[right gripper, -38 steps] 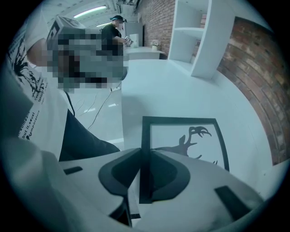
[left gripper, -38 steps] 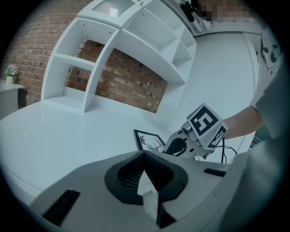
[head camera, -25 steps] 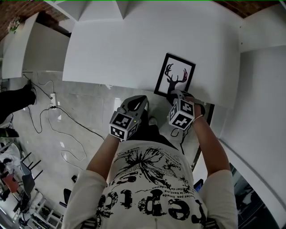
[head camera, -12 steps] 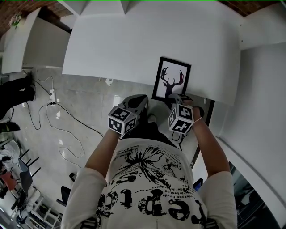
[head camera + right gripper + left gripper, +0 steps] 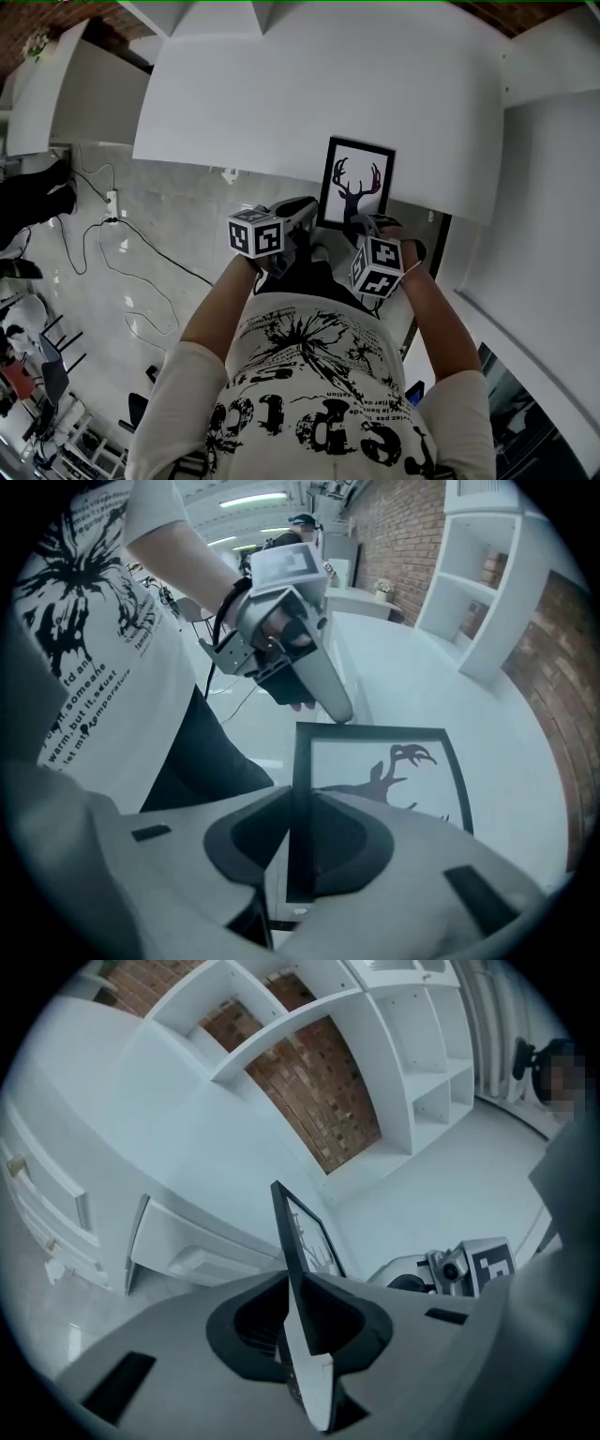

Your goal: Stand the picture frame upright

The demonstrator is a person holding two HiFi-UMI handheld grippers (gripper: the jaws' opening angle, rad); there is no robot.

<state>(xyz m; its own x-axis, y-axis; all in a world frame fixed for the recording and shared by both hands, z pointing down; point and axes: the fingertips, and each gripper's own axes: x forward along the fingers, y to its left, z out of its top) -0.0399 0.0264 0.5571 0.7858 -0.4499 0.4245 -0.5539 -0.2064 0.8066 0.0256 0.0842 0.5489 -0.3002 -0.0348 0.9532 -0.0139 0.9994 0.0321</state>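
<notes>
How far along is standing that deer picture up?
Done: the right tool is clamped on the near edge of the picture frame. In hand: the left tool has just been opening its jaws, with the frame's side edge in their gap, not visibly gripped. Left: the frame looks to lie face up on the white table, so tipping it upright and letting go remain.

Left tongs (image 5: 304,210) rolled toward picture frame (image 5: 356,184), jaws just opening at its edge
</notes>
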